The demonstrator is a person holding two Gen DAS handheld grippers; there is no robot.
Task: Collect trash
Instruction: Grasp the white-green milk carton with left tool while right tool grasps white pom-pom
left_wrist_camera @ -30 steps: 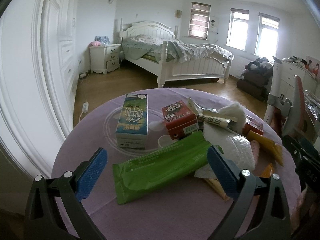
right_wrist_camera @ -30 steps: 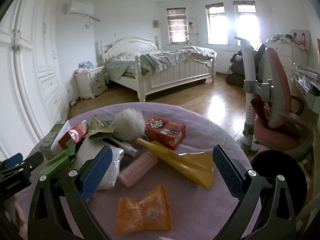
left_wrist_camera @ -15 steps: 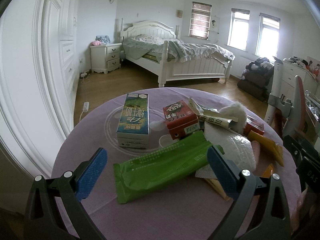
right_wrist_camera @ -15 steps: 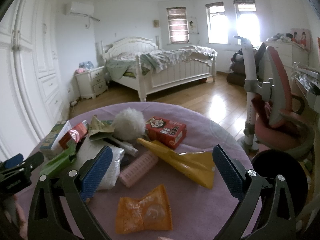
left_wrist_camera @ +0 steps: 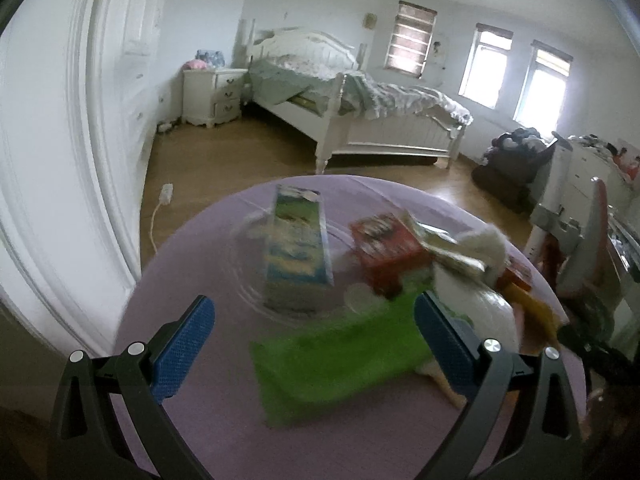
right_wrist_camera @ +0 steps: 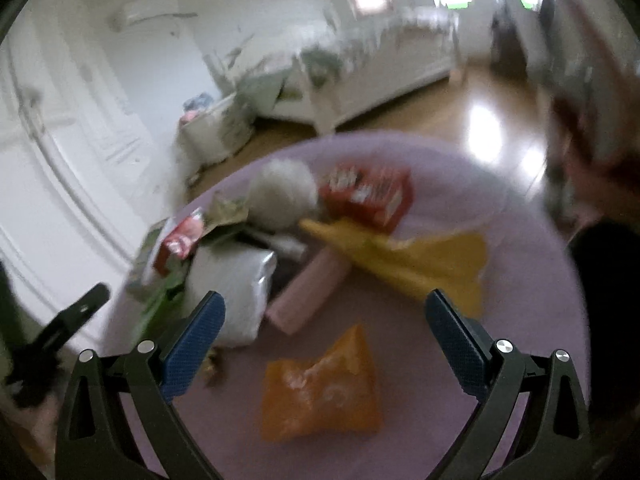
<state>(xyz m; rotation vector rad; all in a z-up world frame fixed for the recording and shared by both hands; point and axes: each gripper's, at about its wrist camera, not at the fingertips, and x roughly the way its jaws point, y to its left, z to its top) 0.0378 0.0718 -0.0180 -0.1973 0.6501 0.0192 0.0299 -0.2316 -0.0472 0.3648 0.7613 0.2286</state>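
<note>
Right wrist view shows the right tool spread wide over the purple tabletop, the orange snack packet lying flat just below and between its pads, light, crinkly and likely slippery, best pinched at a crimped edge.

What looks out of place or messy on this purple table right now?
Trash lies heaped on the purple table: a crumpled orange packet, a yellow wrapper and a green pouch lie askew and partly overlapping. Nothing looks spilled, though both views are blurred.
</note>
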